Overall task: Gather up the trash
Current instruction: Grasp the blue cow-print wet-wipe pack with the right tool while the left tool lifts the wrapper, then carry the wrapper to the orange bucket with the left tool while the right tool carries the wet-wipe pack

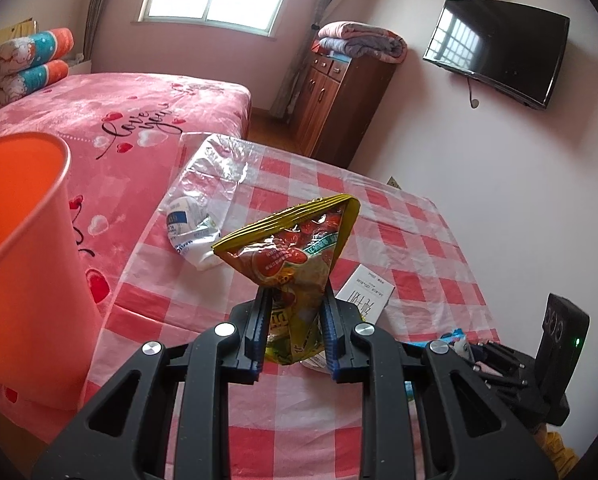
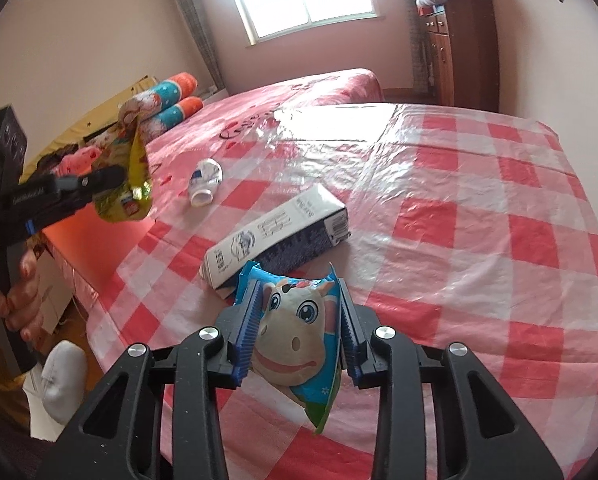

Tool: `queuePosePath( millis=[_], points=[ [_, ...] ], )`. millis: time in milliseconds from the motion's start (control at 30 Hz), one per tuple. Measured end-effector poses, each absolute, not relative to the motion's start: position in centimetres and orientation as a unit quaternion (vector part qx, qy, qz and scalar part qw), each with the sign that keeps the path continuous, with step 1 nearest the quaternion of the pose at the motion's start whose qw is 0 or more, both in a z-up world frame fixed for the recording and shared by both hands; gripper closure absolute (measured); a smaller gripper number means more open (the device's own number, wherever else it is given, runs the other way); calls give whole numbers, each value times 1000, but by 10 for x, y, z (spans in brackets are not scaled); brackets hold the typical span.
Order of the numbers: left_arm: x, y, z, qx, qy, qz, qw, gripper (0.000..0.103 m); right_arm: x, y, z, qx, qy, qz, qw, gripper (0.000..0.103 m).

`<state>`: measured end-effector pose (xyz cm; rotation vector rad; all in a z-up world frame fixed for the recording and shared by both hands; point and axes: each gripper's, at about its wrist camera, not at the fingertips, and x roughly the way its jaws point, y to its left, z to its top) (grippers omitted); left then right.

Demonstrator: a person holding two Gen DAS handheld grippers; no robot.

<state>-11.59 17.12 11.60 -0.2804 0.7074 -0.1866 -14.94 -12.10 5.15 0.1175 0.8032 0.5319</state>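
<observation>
My left gripper (image 1: 297, 296) is shut on a red and yellow snack bag (image 1: 295, 240), held up above the pink checked tablecloth (image 1: 379, 208). An orange bin (image 1: 23, 240) stands to its left, between table and bed. In the right wrist view the same bag (image 2: 135, 168) hangs over the bin (image 2: 95, 236). My right gripper (image 2: 299, 292) is shut on a blue bag printed with a cartoon cow (image 2: 299, 320), just above the cloth. A white milk carton (image 2: 279, 236) lies right behind it. A small white bottle (image 2: 205, 182) lies near the table's far left edge.
A bed with a pink cover (image 1: 119, 120) runs along the table's left side. A clear plastic bag (image 1: 215, 168) lies at the far table corner. A wooden cabinet (image 1: 339, 92) and a wall television (image 1: 499, 48) stand beyond. A hand (image 2: 23, 296) grips the left tool's handle.
</observation>
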Motion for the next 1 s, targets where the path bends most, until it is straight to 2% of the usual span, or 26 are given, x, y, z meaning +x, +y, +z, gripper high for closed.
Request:
queuePosePath(
  millis=[400,567,667,733,767,833,900,1000],
  points=[
    [-127,179,134,-136,321,-98,932,78,-147,-120,87,50,359,246,899,78],
    [-126,178,125,-136,334,-103,927,78,-138,-133,48,78,430,221,872,78],
    [-124,176,119,-135,342,-104,924,78,-139,-151,32,110,459,208,857,73],
    [-122,174,117,-135,346,-106,923,78,-141,-160,31,99,462,182,862,55],
    [-122,173,116,-135,346,-106,922,78,-142,-161,33,94,458,180,865,49],
    [-121,170,115,-132,347,-108,922,78,-143,-160,37,83,443,191,872,28],
    [-120,166,115,-129,349,-109,922,78,-141,-153,38,70,439,210,871,18],
    [-119,163,115,-125,353,-109,921,78,-138,-133,33,36,437,238,866,17]
  ],
)
